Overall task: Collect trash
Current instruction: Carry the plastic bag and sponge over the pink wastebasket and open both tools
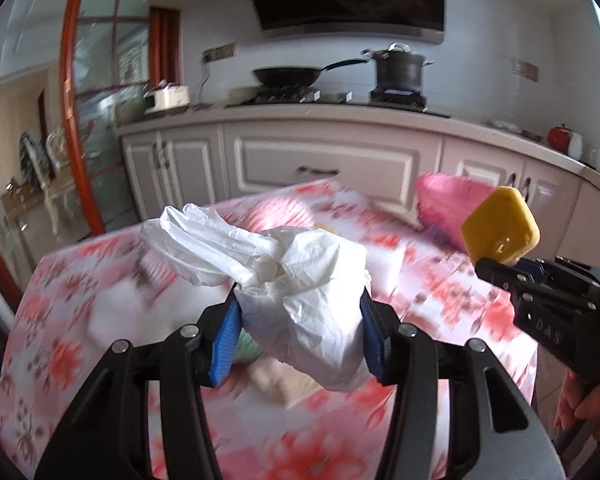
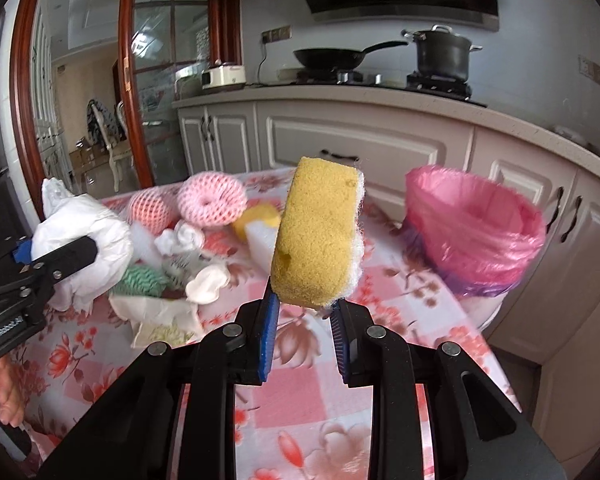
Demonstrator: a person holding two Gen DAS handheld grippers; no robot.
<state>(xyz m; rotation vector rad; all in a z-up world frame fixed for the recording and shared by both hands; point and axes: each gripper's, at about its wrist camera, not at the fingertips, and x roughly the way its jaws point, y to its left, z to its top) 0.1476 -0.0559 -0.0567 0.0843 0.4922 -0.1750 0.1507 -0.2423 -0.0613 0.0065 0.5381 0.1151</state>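
Both tools are up off the table here. The left gripper (image 1: 300, 304) is clamped on a crumpled white plastic bag (image 1: 296, 280), blue pads (image 1: 225, 344) squeezing in from either side, the loose end of the bag flopping up and to the left. The right gripper (image 2: 305, 308) is clenched on a yellow sponge (image 2: 316, 236), pinching it at its lower edge so it stands up tall, with a thin white scrubbing layer down its right face. Both loads hang above the flowered tablecloth (image 2: 300, 392), clear of it. Toward the far right corner of the tabletop sits the trash bin (image 2: 476, 236), lined in pink plastic with its mouth open. The rest of the rubbish is heaped toward the far left part of the tabletop: a pink foam net ring (image 2: 212, 200), a salmon-coloured net sleeve (image 2: 150, 208) just beside it, a white foam block (image 2: 262, 240), a green knitted scrap (image 2: 144, 280) and some crumpled white tissues (image 2: 180, 240). Behind the table, a black wok (image 2: 328, 56) and a lidded dark pot (image 2: 444, 52) sit on the stove.
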